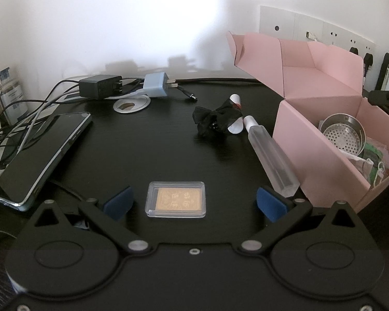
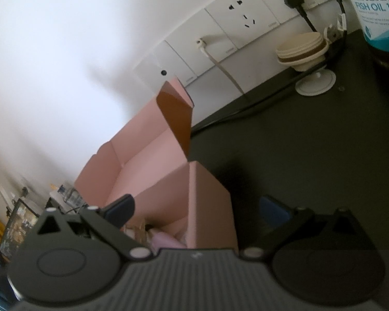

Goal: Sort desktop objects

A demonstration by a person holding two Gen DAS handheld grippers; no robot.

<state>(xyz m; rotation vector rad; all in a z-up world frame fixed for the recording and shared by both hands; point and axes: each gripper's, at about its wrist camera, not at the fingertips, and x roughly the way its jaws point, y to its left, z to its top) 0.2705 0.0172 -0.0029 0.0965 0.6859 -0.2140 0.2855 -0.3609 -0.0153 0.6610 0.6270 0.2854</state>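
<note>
A: Left gripper, state?
B: Fingers spread wide, holding nothing. Item one: clear case with gold card, flat on the black desk, lying between the fingers, touching neither.

A: Ahead of the fingers?
B: Item two: black bow, ahead and slightly right, partly over a white-capped tube. Item three: frosted spray bottle, lying along the desk, its base just beside the right fingertip. Item four: phone, face up, left of the fingers. Item five: two chargers, black and blue, far ahead with tangled cables.

A: The container?
B: Pink box, open, right of the fingers; a metal strainer and packets inside.

A: Right gripper?
B: Fingers wide apart, empty, tilted above the pink box's near corner. A fish oil bottle stands far ahead to the right.
</note>
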